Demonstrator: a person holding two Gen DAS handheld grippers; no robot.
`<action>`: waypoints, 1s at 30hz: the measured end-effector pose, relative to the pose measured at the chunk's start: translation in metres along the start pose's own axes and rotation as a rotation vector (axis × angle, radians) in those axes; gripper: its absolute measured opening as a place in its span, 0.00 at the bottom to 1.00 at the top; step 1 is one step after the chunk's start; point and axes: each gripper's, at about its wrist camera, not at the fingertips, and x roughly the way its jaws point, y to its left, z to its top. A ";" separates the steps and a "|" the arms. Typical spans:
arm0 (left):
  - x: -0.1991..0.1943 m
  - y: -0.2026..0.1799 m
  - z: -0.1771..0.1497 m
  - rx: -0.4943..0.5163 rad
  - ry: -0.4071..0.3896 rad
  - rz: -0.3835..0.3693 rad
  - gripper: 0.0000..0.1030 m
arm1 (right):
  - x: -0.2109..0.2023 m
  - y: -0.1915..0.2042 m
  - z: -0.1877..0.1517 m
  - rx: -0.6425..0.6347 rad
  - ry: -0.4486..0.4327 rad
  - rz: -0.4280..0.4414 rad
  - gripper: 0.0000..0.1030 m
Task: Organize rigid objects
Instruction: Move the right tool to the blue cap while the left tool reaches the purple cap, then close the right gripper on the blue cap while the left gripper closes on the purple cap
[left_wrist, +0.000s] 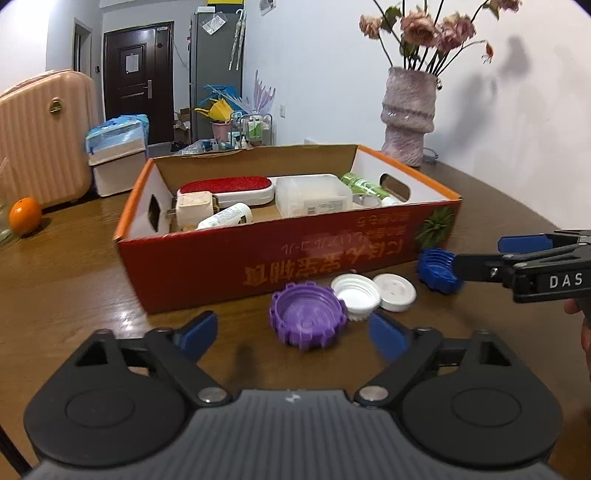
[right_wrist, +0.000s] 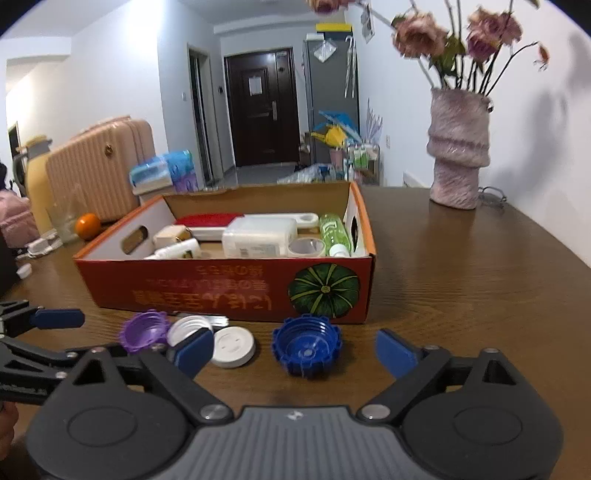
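Note:
An orange cardboard box (left_wrist: 207, 273) on the wooden table holds a red brush (left_wrist: 229, 186), a white container (left_wrist: 312, 194), a green bottle (left_wrist: 364, 186) and a white tube (left_wrist: 225, 218). In front of it lie a purple cap (left_wrist: 308, 319), an upturned white cap (left_wrist: 356, 293), a flat white lid (left_wrist: 395, 291) and a blue cap (left_wrist: 439, 271). My left gripper (left_wrist: 294, 334) stands open, its blue pads on either side of the purple cap and clear of it. My right gripper (right_wrist: 295, 352) is open around the blue cap (right_wrist: 306, 345) without touching it.
A pink vase (left_wrist: 406, 114) with dried flowers stands behind the box to the right. An orange (left_wrist: 25, 216) and a glass sit at the table's left edge. A pink suitcase (left_wrist: 44, 133) and stacked boxes stand on the floor beyond.

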 end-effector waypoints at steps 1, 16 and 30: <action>0.006 0.000 0.002 0.000 0.005 -0.001 0.81 | 0.008 -0.001 0.001 -0.001 0.008 0.003 0.90; 0.035 0.001 0.002 -0.014 0.039 -0.070 0.53 | 0.050 -0.012 -0.005 0.040 0.060 0.012 0.51; -0.022 -0.015 0.001 0.030 -0.057 -0.036 0.52 | 0.014 0.001 -0.002 -0.037 0.013 -0.010 0.50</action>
